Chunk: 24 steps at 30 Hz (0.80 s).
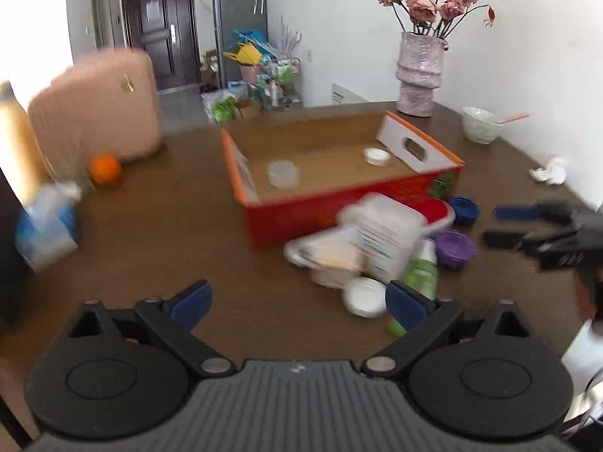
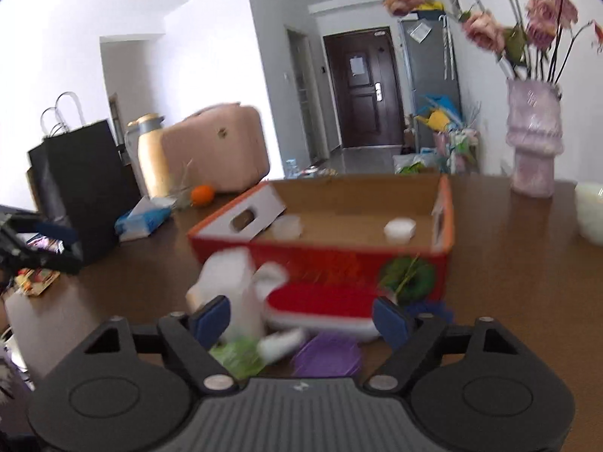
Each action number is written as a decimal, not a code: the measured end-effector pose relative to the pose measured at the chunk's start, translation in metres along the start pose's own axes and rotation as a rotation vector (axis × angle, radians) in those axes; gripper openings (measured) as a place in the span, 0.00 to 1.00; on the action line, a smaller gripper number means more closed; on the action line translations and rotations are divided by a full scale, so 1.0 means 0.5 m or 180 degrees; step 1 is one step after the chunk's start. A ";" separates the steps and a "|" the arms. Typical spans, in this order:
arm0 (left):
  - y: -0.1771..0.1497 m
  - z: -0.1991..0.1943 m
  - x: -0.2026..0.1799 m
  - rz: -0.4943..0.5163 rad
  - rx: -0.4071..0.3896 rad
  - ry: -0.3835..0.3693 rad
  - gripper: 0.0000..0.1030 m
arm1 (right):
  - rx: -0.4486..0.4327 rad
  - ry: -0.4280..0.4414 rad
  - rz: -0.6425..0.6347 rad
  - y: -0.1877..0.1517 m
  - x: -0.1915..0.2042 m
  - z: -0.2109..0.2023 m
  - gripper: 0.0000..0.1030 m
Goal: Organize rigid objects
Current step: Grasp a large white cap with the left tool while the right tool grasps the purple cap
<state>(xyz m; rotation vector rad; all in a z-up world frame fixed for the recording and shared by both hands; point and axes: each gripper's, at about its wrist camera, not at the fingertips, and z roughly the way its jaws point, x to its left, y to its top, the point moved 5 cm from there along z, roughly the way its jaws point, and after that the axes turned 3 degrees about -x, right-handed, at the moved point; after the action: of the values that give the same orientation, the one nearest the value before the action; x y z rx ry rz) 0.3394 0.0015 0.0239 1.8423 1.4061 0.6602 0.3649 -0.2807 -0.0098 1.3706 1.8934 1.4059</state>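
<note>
An open cardboard box (image 1: 286,214) with red sides stands mid-table and holds a clear round tub (image 1: 282,174) and a white lid (image 1: 377,156). Before it lies a blurred pile: a clear labelled container (image 1: 384,233), a white tub (image 1: 335,260), a round white lid (image 1: 363,295), a green bottle (image 1: 422,271), and purple (image 1: 454,246) and blue (image 1: 465,209) baskets. My left gripper (image 1: 299,303) is open and empty, just short of the pile. My right gripper (image 2: 301,318) is open over the pile's edge, above a purple basket (image 2: 326,354) and beside the clear container (image 2: 233,286), gripping nothing.
A pink suitcase (image 1: 98,109), an orange (image 1: 106,168) and a tissue pack (image 1: 49,226) sit at the left. A vase of flowers (image 1: 420,71), a white bowl (image 1: 480,124) and crumpled paper (image 1: 550,174) stand at the right. A black bag (image 2: 79,184) and gold flask (image 2: 149,154) are beyond.
</note>
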 end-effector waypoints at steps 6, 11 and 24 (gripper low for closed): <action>-0.105 0.090 -0.095 -0.0637 -0.0234 -0.0008 0.85 | 0.0203 -0.0354 0.0192 -0.089 -0.003 -0.035 0.60; -0.080 0.150 -0.092 -0.0614 -0.0201 0.0291 0.74 | 0.0363 -0.0614 -0.0119 -0.098 -0.016 -0.007 0.60; -0.088 0.200 -0.105 -0.0386 -0.0150 0.0297 0.39 | 0.0402 -0.0697 -0.0101 -0.084 -0.029 0.114 0.52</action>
<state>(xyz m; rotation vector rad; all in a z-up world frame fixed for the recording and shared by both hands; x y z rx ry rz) 0.3743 -0.0655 -0.0710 1.6939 1.5365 0.7192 0.3961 -0.2663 -0.0735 1.4801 1.8766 1.0879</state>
